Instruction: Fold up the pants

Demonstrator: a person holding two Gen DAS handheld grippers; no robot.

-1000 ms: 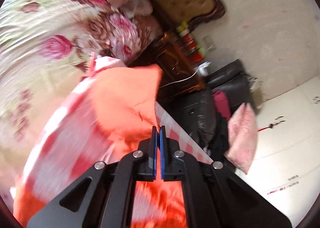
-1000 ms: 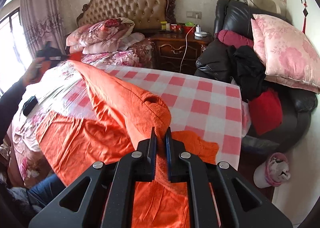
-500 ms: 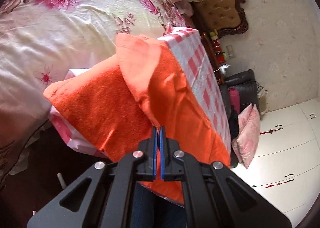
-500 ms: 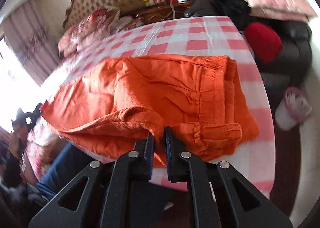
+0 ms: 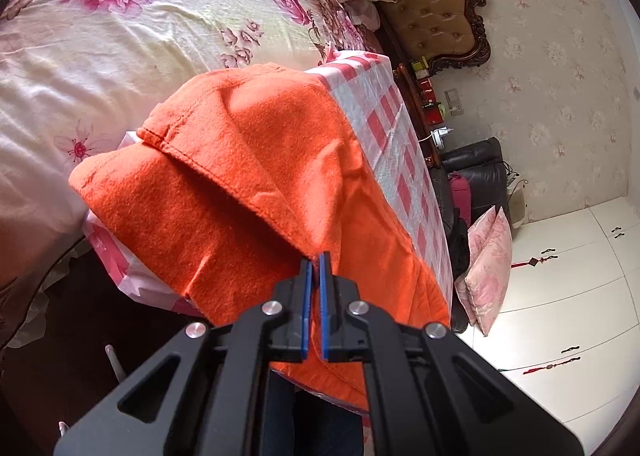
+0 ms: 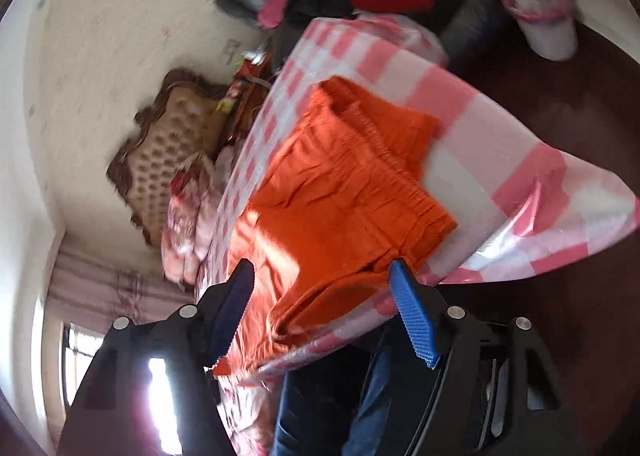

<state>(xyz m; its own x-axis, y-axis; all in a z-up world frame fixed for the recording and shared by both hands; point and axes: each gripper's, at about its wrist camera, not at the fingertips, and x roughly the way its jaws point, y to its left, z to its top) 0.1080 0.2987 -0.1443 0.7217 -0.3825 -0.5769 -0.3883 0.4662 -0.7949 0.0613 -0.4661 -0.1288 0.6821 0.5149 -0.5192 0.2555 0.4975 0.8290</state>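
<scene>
the orange pants [image 5: 256,184] lie on the pink-and-white checked tablecloth [image 5: 384,124] of a table beside the bed [image 5: 132,16], already doubled lengthwise so one leg rests on the other, with the elastic waistband end toward the right hand's side. the step in hand looks like the setting-down of this fold: one side has been let go while the other is pinched.

the left gripper [image 5: 315,268] has its blue pads clamped together on the near edge of the upper cloth layer, a ridge of fabric rising from that pinch toward the hem. the right gripper [image 6: 322,274] has just been opening and now stands wide apart; the pants [image 6: 340,196] show between its fingers, and the pads do not seem to press on the cloth, though blur and the cloth's closeness leave that short of certain.

by my reading, the next move calls for the left gripper to release its edge so the layer settles flat, then both to take an end, hem or waistband, and carry it over for a crosswise fold, keeping the layers aligned so nothing slides off the near table edge, where cloth already hangs close.
</scene>
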